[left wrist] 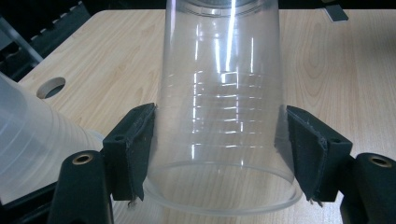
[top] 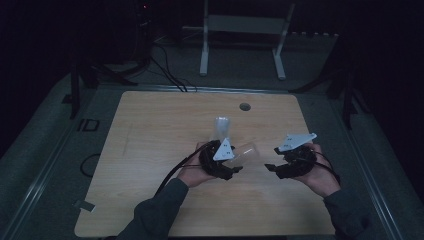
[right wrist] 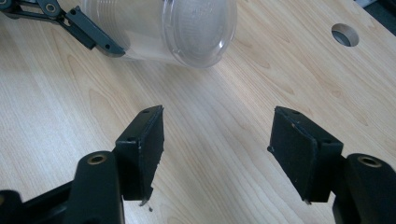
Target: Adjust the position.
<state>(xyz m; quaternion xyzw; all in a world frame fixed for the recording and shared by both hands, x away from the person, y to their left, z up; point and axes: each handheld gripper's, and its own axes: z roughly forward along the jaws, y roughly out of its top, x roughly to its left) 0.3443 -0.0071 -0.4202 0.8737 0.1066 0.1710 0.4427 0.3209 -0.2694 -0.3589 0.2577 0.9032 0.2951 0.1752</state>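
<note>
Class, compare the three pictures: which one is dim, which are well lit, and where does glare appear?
The high view is dim, with the room beyond the table nearly black; the left gripper view is bright, with white glare streaks down the clear cup; the right gripper view is evenly lit and sharp, with the cup's base looking frosted.

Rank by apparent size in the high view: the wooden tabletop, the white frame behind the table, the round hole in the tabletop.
1. Wooden tabletop, by far the largest.
2. White frame; it stands farther from the camera, so it may really be bigger than it looks.
3. Round hole, smallest.
</note>
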